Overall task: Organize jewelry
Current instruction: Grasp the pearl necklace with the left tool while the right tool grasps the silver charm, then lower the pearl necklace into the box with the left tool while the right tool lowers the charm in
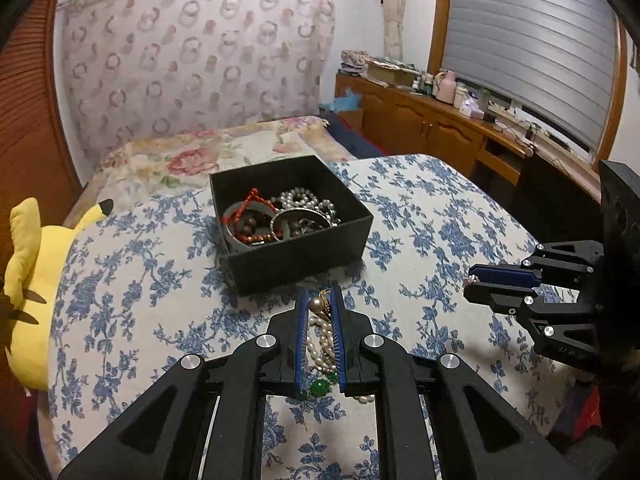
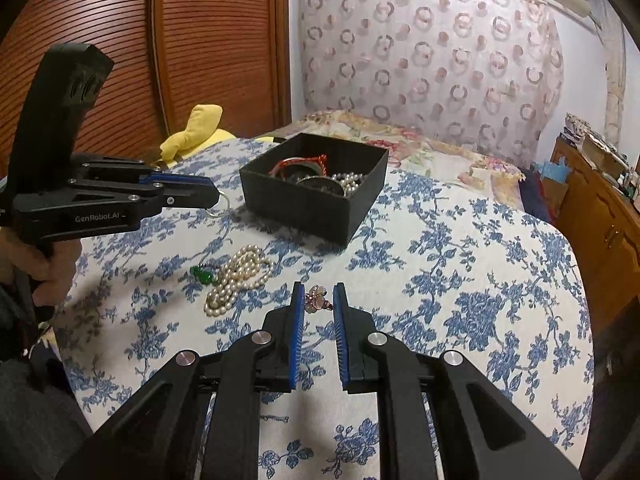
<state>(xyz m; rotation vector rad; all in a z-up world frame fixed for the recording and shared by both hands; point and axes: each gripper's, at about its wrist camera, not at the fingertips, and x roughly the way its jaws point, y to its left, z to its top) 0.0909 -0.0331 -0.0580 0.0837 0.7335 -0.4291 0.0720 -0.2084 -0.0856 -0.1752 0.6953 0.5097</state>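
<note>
the black jewelry box (image 1: 290,224) sat straight ahead of and just beyond the left gripper (image 1: 319,300), whose jaws were clenched on a pearl ring (image 1: 318,305), while the right gripper (image 2: 319,298), farther off, pinched a pink brooch (image 2: 317,299).

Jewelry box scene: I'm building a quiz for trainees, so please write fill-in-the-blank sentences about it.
The box holding jewelry is ___. The pendant beside the pearl necklace is ___. The left gripper pinches a ___. The right gripper holds a small ___ ornament.
Missing: black; green; ring; pink.
</note>
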